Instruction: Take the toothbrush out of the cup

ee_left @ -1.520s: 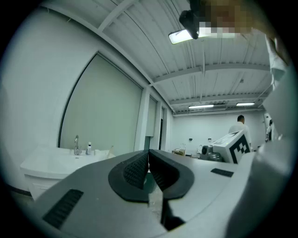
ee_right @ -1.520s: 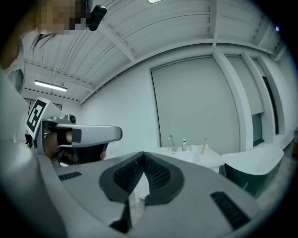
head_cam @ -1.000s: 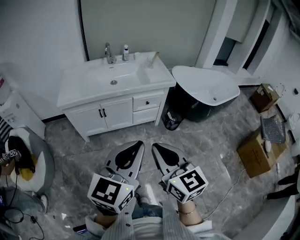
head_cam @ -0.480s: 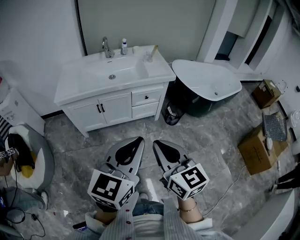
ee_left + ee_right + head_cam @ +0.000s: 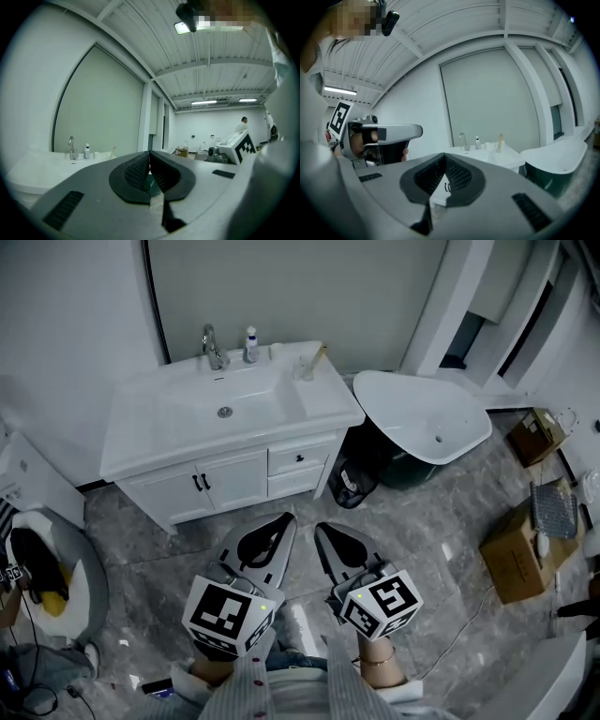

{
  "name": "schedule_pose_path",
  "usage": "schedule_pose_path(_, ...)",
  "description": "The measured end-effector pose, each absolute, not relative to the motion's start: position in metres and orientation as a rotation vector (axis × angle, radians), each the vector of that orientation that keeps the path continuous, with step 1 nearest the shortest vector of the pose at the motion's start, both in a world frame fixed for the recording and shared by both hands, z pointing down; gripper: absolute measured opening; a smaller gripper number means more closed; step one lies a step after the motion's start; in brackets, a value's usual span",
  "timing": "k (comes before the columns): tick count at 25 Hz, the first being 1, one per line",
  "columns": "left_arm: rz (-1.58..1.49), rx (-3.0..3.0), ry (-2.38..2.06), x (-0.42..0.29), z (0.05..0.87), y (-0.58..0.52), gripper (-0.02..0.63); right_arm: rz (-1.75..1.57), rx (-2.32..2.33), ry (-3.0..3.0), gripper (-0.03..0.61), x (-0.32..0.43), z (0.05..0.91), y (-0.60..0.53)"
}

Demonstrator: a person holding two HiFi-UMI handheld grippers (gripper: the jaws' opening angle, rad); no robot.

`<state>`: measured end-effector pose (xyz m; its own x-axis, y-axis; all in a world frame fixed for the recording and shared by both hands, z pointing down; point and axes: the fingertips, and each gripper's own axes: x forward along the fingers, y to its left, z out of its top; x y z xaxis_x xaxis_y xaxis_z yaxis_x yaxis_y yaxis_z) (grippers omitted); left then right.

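- Approach step, I judge; left gripper (image 5: 284, 519) and right gripper (image 5: 322, 529) both pressed together, empty, well apart from the vanity (image 5: 141, 442)
- Next: reach the cup (image 5: 305, 370) at its far right; spread one gripper's jaws around the toothbrush (image 5: 317, 355)

I see a white vanity (image 5: 234, 465) with faucet (image 5: 212, 343) and small bottle (image 5: 251, 345), a bathtub (image 5: 422, 418) beside it, a bin (image 5: 349, 487) between them.

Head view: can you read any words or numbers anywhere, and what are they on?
No words or numbers can be read.
Bottle: label too small.
Cardboard box: nothing readable.
Cubes on the left claw and right claw: black-and-white squares only.
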<state>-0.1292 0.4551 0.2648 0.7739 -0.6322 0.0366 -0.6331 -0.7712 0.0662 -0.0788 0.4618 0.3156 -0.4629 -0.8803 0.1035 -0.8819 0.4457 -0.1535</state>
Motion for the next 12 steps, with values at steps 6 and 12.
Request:
schedule_pose_path(6,0.024,2.900,-0.980,-0.130,0.262,0.390,0.018,0.301,1.670,-2.630,0.011,-0.077,0.312,0.399)
schedule_pose_path(12,0.016,2.928,-0.921,-0.128,0.264,0.346,0.017,0.293,1.745,-2.589,0.011,-0.070,0.313,0.358)
